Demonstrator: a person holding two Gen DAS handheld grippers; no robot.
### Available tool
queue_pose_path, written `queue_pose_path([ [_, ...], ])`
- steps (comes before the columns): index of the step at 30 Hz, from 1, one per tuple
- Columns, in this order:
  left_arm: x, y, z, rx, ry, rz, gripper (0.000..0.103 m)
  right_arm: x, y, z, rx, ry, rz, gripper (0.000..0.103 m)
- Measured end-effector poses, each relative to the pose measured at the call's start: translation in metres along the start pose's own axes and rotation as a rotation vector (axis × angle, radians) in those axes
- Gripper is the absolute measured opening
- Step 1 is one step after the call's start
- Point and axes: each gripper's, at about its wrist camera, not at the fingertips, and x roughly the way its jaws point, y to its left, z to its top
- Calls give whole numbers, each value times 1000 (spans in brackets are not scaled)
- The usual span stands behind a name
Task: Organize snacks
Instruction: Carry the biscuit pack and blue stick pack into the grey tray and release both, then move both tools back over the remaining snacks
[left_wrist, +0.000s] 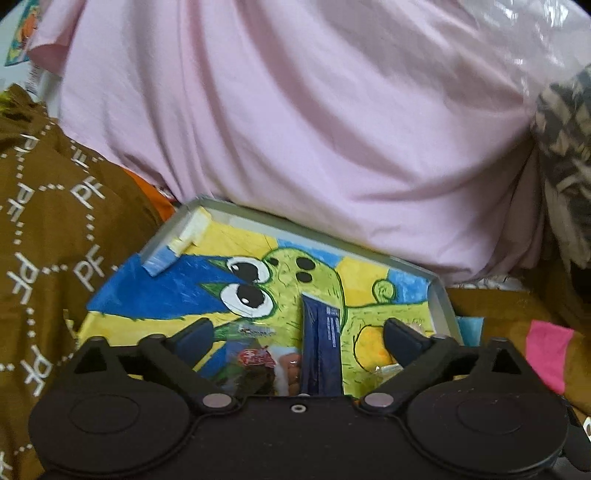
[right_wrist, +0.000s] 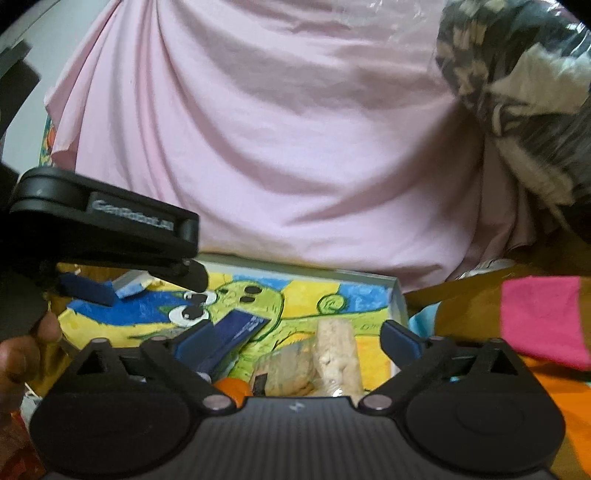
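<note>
Left wrist view: my left gripper stands wide open and empty over the painted box at lower centre. The dark blue packet leans on edge between the fingers; I judge a nudge could tip it. The body hides the box's near part.

Right wrist view: my right gripper also gapes empty above two clear-wrapped snacks. The left gripper crowds the left; I could clip it.

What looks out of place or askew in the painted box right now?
The dark blue packet stands propped on edge in the painted box, not flat like the clear-wrapped snacks. A loose torn corner flap hangs at the box's far left corner. Nothing looks spilled.
</note>
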Motion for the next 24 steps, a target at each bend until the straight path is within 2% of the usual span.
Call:
queue_pose_path([
  [13,-82,18,-9,7,-79,28,102,-73,5,23,8,-57,-16,103],
  [24,-148,46,-27,22,-81,62,102,-130,23,21,15,-59,-13,103],
])
